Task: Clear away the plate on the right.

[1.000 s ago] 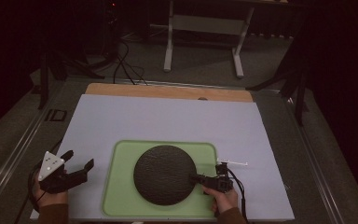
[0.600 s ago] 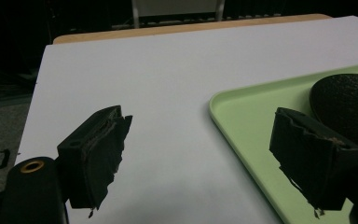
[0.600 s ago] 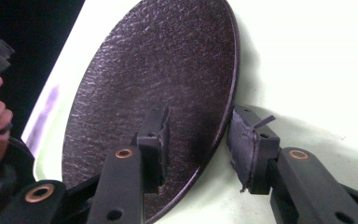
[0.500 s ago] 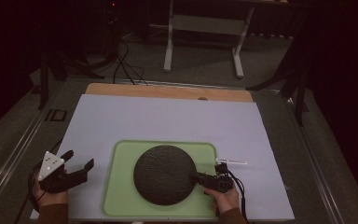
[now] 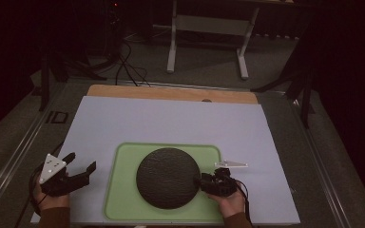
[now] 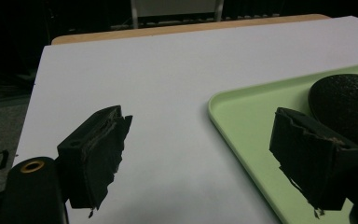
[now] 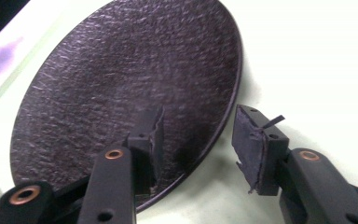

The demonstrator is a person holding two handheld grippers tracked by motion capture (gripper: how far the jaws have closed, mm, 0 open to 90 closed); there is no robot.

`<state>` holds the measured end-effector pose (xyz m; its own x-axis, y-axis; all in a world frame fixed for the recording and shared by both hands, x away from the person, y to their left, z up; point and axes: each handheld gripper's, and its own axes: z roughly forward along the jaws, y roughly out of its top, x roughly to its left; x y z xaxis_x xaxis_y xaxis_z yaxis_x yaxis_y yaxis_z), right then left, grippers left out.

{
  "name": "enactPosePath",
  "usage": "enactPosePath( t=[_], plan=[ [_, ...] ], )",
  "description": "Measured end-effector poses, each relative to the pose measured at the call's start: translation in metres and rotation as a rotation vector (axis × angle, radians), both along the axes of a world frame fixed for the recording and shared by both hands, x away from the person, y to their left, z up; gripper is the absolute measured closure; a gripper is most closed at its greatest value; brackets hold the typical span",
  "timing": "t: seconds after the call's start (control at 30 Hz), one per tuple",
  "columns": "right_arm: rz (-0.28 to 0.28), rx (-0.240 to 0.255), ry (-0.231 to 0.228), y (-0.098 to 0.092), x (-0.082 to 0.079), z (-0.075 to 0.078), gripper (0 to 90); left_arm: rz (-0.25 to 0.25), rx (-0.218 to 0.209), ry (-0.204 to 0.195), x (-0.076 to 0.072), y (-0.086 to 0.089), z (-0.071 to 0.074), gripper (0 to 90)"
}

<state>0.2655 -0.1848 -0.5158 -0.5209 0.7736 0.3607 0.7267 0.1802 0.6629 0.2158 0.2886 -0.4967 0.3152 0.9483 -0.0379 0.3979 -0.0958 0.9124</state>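
Apparently pre-grasp: right gripper (image 7: 198, 140) jaws released, straddling round black textured plate's (image 5: 168, 176) rim on pale green tray (image 5: 123, 190); next, clench. Left gripper (image 5: 69, 175) released, idle near bench's left edge.

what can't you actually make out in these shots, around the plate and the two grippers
- High view: whether the right hand-held gripper touches the round black textured plate; too small and dark.
- Right gripper view: the plate's near rim, hidden behind that gripper's jaw.
- Left gripper view: the rest of the plate and the pale green plastic tray, cut off by the right edge and the left hand-held gripper's jaw.
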Motion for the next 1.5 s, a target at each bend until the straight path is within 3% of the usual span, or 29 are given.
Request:
enactPosePath(
  t=[0.2, 0.5, 1.03, 1.5],
  plan=[
    [0.012, -0.039, -0.035, -0.006, 0.002, 0.007, 48.8, 0.0, 0.0, -0.001, 0.0, 0.0, 0.0, 18.1],
    [0.003, -0.053, -0.102, -0.024, 0.008, 0.021, 42.7, 0.001, -0.001, 0.0, 0.0, 0.0, 0.0, 18.1],
    [0.003, -0.222, -0.241, -0.048, 0.013, 0.03, 37.2, 0.003, -0.002, 0.0, 0.0, 0.0, 0.0, 18.1],
    [-0.033, -0.262, -0.304, -0.067, 0.011, 0.035, 36.7, 0.006, -0.007, 0.0, 0.0, 0.0, 0.0, 18.1]
  ],
)
